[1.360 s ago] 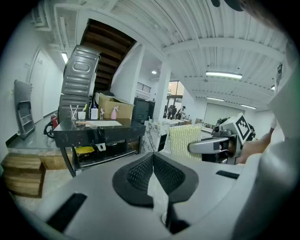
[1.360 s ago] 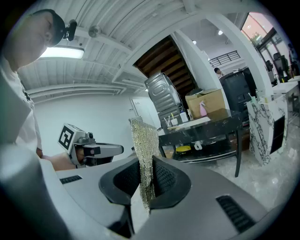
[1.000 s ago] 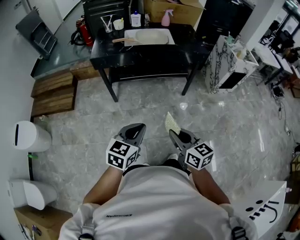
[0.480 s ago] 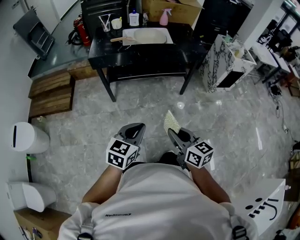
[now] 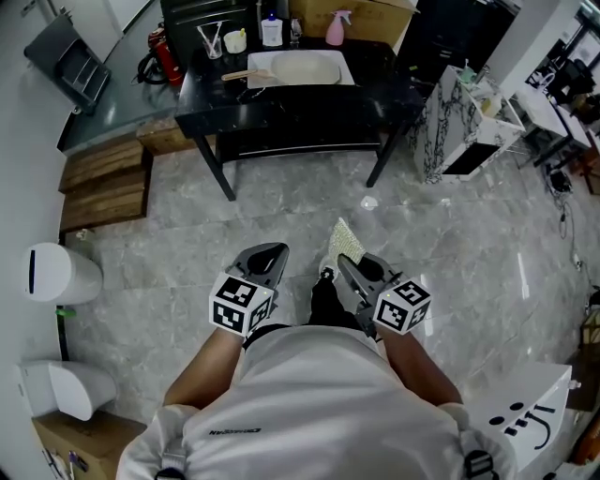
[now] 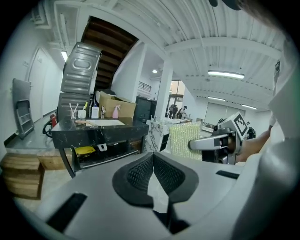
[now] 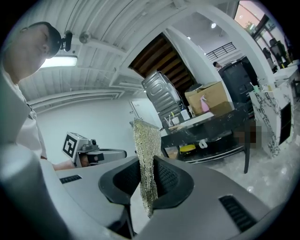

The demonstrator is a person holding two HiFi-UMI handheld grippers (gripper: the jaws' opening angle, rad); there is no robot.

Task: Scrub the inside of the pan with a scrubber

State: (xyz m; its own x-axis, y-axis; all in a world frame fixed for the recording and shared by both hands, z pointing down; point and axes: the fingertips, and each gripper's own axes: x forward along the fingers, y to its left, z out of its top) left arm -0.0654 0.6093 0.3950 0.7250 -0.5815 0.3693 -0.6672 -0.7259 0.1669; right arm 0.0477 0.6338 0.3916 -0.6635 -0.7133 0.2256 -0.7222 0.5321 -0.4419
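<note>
The pale pan [image 5: 305, 67] with a wooden handle lies on the black table [image 5: 375, 94] far ahead of me, and shows small in the left gripper view as the pan [image 6: 107, 123]. My right gripper [image 5: 343, 261] is shut on a yellow-green mesh scrubber [image 5: 345, 242], which stands upright between its pads as the scrubber [image 7: 144, 159]. My left gripper [image 5: 266, 259] hangs beside it, shut with nothing in it; its pads meet in the left gripper [image 6: 153, 159] view. Both are held at waist height over the floor, well short of the table.
Bottles, a cup of sticks and a pink spray bottle [image 5: 335, 28] crowd the table's back edge. A marble-patterned cabinet [image 5: 459, 122] stands right of the table, wooden steps [image 5: 103, 183] left of it. White bins [image 5: 61, 272] line the left wall; a white box [image 5: 525, 412] is at lower right.
Both grippers have been carried a little toward the table, side by side. A dark trouser leg and shoe now show between them. Neither grip has changed.
</note>
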